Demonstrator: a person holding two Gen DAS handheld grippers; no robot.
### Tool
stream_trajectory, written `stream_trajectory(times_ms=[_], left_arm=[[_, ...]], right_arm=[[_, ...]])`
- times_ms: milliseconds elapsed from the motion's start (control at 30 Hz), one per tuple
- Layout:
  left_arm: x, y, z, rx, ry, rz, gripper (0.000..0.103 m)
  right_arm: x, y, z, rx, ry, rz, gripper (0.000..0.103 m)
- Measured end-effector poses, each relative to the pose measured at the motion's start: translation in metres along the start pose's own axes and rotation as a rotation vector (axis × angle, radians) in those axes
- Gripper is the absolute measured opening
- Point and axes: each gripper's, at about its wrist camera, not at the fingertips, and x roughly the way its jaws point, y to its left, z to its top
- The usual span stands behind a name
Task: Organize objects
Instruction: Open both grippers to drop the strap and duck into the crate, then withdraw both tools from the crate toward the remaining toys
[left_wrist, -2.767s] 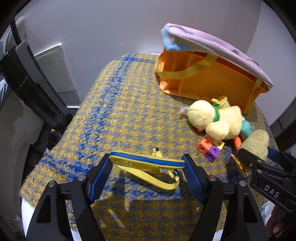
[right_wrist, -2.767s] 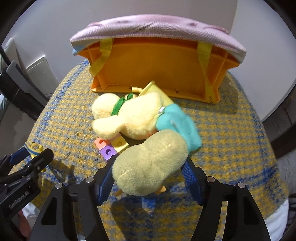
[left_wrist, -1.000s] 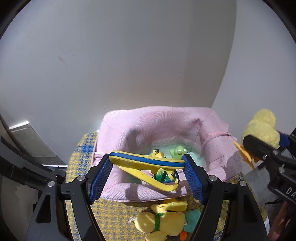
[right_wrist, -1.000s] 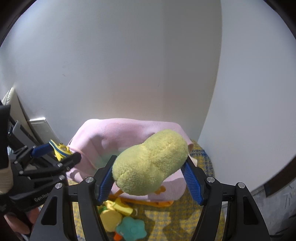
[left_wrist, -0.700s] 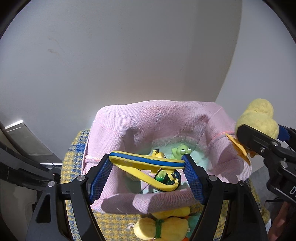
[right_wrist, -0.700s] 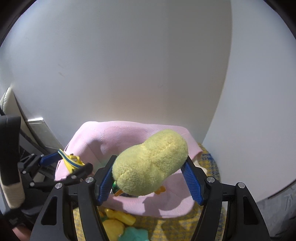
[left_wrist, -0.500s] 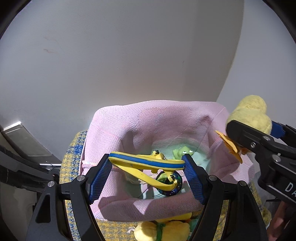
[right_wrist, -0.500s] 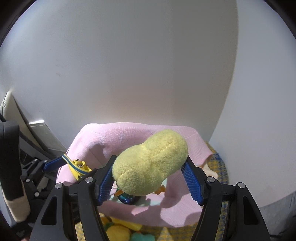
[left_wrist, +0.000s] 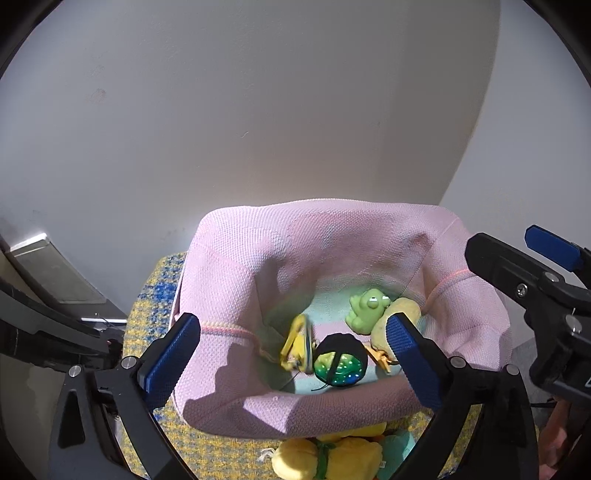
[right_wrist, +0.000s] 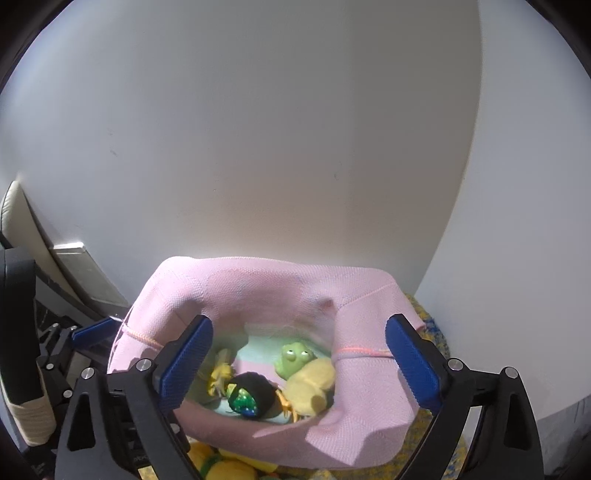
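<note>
With both grippers' fingers (left_wrist: 173, 354) (right_wrist: 186, 360) just opened wide and empty above the pink basket (left_wrist: 236, 280), the release step is judged done; the plush duck (left_wrist: 332, 458) below the fingers is to be collected next.

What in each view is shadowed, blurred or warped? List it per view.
Left wrist view: hard sun throws tool shadows on the pink basket; the slipper is smeared by motion; the wall curves with the fisheye and the corners are black.
Right wrist view: the basket's inside is dim, the near rim sunlit; the slipper is soft; the wall bulges likewise.
</note>
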Motion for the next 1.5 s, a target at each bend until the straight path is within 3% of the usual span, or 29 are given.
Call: stream_trajectory(times_ms=[733, 1133, 1500], left_arm=[[-0.054, 0.001, -0.024, -0.010, -0.058, 0.021, 0.103], [-0.073, 0.004, -0.059, -0.008, -0.074, 0.034, 0.103], [-0.067, 0.004, -0.099, -0.003, -0.073, 0.041, 0.103]], right_arm=[[-0.057, -0.003, -0.016, -0.001, -0.041, -0.015, 0.095], [-0.071, -0.010, -0.054, 0.031, -0.009, -0.031, 0.095], [-0.065, -0.015, -0.099, 0.031, 0.027, -0.055, 0.095]])
